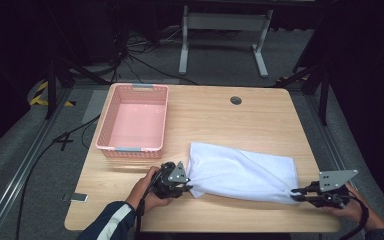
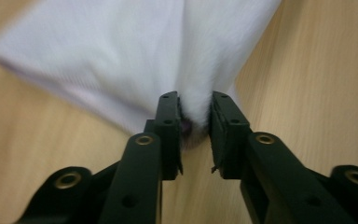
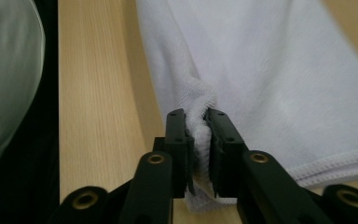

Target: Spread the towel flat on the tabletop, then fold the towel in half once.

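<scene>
High view: the white towel (image 1: 242, 172) lies folded on the tabletop (image 1: 215, 112), near the front edge, its long axis going left to right between the two hands. The left tool (image 1: 189, 189) is at the towel's left-front corner, the right tool (image 1: 296, 194) at its right-front corner, so each hand is at its own end and the cloth lies stretched between them. The pink basket (image 1: 134, 147) stands behind-left of the towel, much nearer to the left hand; it is apart from the cloth, w/ nothing in it.

Left gripper view: the left tool (image 2: 195, 119) has a bunch of towel between its jaws. The pads touch the cloth on both sides, so I judge it is clenched on the towel corner, but not very tight.

Right gripper view: the right tool (image 3: 196, 122) is grasping a thick fold of the towel (image 3: 270, 74) edge, squeezed between the pads. The hem runs off to the right.

Judgement: the next move prob. depends on both corners staying level along that long axis.
</scene>
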Demonstrator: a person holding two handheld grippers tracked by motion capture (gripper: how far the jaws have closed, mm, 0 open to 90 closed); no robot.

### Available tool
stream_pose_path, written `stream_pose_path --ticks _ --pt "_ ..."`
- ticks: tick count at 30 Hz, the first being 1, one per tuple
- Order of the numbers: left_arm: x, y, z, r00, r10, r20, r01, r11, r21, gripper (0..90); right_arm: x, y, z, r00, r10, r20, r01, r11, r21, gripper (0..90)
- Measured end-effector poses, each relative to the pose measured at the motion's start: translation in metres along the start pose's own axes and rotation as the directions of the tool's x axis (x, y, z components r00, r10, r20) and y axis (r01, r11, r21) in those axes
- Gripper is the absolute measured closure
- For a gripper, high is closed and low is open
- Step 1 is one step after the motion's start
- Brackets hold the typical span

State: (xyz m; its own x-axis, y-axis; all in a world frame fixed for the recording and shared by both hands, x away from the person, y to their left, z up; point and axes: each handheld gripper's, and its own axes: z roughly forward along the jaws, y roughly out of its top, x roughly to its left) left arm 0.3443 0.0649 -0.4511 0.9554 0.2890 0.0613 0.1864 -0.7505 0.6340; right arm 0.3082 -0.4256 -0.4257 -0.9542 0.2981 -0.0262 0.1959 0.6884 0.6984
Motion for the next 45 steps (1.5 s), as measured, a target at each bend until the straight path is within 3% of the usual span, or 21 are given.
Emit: stream_pose_path --ticks 1,5,9,10,11,12,13,14,16,18,19,21,22,23,28,30,32,33,40,43,45 --pt "-0.002 -0.004 0.005 0.9998 -0.017 -0.002 0.017 0.9991 0.039 67.8 0.001 -0.004 0.005 1.0 0.002 0.004 -0.002 0.999 0.036 75.5" --pt "-0.007 -0.008 -0.002 0.9988 -0.042 -0.025 0.043 0.9991 0.004 49.1 0.002 -0.009 0.006 0.9985 0.034 0.042 -0.036 0.998 0.044 58.1" --pt "-0.006 -0.013 -0.016 0.9931 -0.112 -0.036 0.108 0.9902 -0.089 34.8 0.002 -0.007 -0.007 0.994 0.082 0.072 -0.079 0.996 -0.042 46.4" --pt "-0.007 -0.013 -0.02 0.9908 -0.129 -0.042 0.123 0.9853 -0.119 34.8 0.002 -0.007 -0.007 0.994 0.082 0.072 -0.079 0.996 -0.042 46.4" --pt "-0.008 -0.011 -0.023 0.9865 -0.161 -0.031 0.154 0.9747 -0.162 29.7 0.002 0.001 -0.013 0.9914 0.096 0.089 -0.087 0.991 -0.104 44.2" --pt "-0.008 -0.011 -0.023 0.9865 -0.161 -0.031 0.154 0.9747 -0.162 27.5 0.002 0.001 -0.013 0.9914 0.096 0.089 -0.087 0.991 -0.104 44.2" --pt "-0.008 -0.007 -0.022 0.9802 -0.197 -0.023 0.188 0.962 -0.198 26.1 0.0 0.015 -0.014 0.9908 0.104 0.086 -0.09 0.984 -0.155 42.7" --pt "-0.008 -0.007 -0.022 0.9802 -0.197 -0.023 0.188 0.962 -0.198 23.5 0.0 0.024 -0.013 0.9924 0.093 0.081 -0.079 0.984 -0.159 41.6" --pt "-0.008 -0.004 -0.017 0.9705 -0.241 -0.001 0.235 0.9459 -0.224 21.7 -0.001 0.036 -0.011 0.9948 0.072 0.072 -0.06 0.986 -0.156 41.5" --pt "-0.008 0.0 -0.012 0.9632 -0.268 -0.025 0.256 0.9423 -0.216 21.0 -0.005 0.063 -0.002 0.9926 0.058 0.106 -0.043 0.989 -0.145 42.5" --pt "-0.006 0.003 -0.007 0.9483 -0.315 -0.042 0.299 0.9294 -0.217 19.1 -0.013 0.092 0.015 0.9888 0.046 0.142 -0.03 0.993 -0.113 42.8" --pt "-0.005 0.005 -0.004 0.9477 -0.316 -0.044 0.3 0.9292 -0.216 19.0 -0.018 0.107 0.026 0.9873 0.041 0.153 -0.026 0.994 -0.103 42.7" --pt "-0.004 0.007 0.002 0.9471 -0.311 -0.079 0.291 0.9367 -0.194 19.0 -0.03 0.133 0.056 0.9918 0.025 0.125 -0.015 0.996 -0.088 42.5" --pt "-0.004 0.007 0.002 0.9471 -0.311 -0.079 0.291 0.9367 -0.194 19.2 -0.03 0.133 0.056 0.9918 0.025 0.125 -0.015 0.996 -0.088 42.5" --pt "0.001 0.0 0.014 0.9306 -0.357 -0.081 0.342 0.9269 -0.155 18.4 -0.062 0.187 0.143 0.9963 0.05 0.069 -0.049 0.999 -0.017 38.8" --pt "0.002 -0.002 0.017 0.9328 -0.348 -0.093 0.335 0.9328 -0.133 18.0 -0.071 0.204 0.172 0.9975 0.052 0.048 -0.053 0.998 0.021 38.1" --pt "0.001 -0.005 0.02 0.9247 -0.372 -0.081 0.362 0.9248 -0.118 17.2 -0.078 0.217 0.195 0.9967 0.052 0.063 -0.055 0.997 0.06 37.0" --pt "0.001 -0.005 0.021 0.9283 -0.362 -0.083 0.352 0.9286 -0.117 17.1 -0.083 0.221 0.206 0.9968 0.066 0.045 -0.069 0.995 0.069 37.2" --pt "-0.002 -0.005 0.025 0.9347 -0.34 -0.104 0.329 0.9379 -0.111 14.4 -0.092 0.227 0.25 0.9971 0.07 0.029 -0.074 0.98 0.183 33.0" --pt "-0.003 -0.003 0.027 0.9388 -0.327 -0.109 0.316 0.943 -0.105 12.9 -0.098 0.224 0.253 0.9927 0.12 -0.001 -0.118 0.976 0.184 29.4" --pt "-0.003 -0.001 0.027 0.9462 -0.303 -0.113 0.293 0.9511 -0.098 13.0 -0.1 0.224 0.253 0.9941 0.108 -0.007 -0.105 0.977 0.183 28.8"
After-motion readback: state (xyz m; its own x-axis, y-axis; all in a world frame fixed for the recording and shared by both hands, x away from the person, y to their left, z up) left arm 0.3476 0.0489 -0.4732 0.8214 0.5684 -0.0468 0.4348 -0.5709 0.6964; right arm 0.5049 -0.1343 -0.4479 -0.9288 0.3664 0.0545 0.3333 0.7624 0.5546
